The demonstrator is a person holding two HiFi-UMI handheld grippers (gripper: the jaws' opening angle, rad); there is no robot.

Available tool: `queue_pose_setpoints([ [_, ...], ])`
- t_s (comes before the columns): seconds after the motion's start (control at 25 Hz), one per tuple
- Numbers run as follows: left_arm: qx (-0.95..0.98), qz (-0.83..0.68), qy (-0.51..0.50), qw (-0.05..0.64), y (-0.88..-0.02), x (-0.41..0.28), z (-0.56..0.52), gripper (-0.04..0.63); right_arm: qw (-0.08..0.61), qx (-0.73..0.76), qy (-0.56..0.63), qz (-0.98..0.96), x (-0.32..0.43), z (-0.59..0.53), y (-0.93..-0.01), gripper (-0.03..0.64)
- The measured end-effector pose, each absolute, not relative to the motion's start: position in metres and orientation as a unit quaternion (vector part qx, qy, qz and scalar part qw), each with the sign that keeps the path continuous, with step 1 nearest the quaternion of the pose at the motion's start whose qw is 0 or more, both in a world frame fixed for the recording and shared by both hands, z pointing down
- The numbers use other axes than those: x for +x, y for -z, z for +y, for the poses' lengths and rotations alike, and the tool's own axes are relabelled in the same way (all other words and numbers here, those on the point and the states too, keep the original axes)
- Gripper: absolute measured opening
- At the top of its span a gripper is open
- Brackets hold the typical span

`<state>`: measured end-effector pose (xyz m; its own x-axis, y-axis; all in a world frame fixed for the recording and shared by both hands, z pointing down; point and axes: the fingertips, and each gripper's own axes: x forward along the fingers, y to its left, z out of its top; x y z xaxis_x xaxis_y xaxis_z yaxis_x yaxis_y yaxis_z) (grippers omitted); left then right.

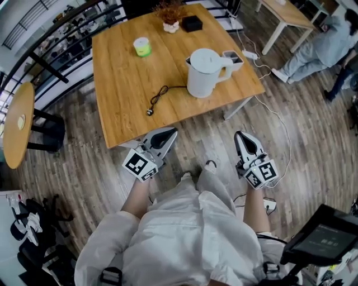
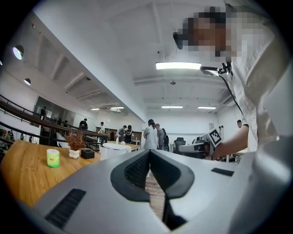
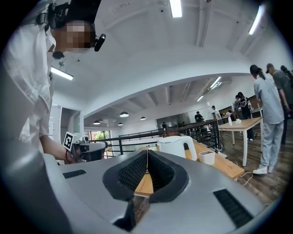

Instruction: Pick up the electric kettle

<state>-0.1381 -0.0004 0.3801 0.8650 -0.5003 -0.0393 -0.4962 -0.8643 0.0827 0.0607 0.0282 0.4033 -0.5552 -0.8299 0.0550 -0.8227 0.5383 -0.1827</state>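
Observation:
The white electric kettle [image 1: 206, 72] stands upright with its lid on, at the near right of a wooden table [image 1: 123, 84]; its black cord and plug [image 1: 158, 100] lie to its left. Both grippers hover short of the table's near edge, above the floor. My left gripper [image 1: 168, 133] is shut and empty and points at the table edge. My right gripper [image 1: 241, 136] is also shut and empty, below and right of the kettle. The left gripper view has the kettle [image 2: 114, 150] far off, left of its closed jaws [image 2: 149, 153]. In the right gripper view the kettle [image 3: 176, 147] sits just right of the closed jaws [image 3: 147, 153].
On the table are a green cup [image 1: 142, 47], a small potted plant [image 1: 169, 17], a black box [image 1: 192, 23] and a white cup [image 1: 234, 58] beside the kettle. A round side table [image 1: 17, 125] stands at the left, with a railing behind. A person [image 1: 321, 44] is at the far right.

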Motion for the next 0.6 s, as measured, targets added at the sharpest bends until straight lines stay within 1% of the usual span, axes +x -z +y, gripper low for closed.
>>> queue_pose_setpoints([
  [0.6, 0.96, -0.274, 0.025, 0.059, -0.412, -0.107, -0.062, 0.008, -0.018, -0.415, 0.103, 0.904, 0.066, -0.044, -0.431, 0.011],
])
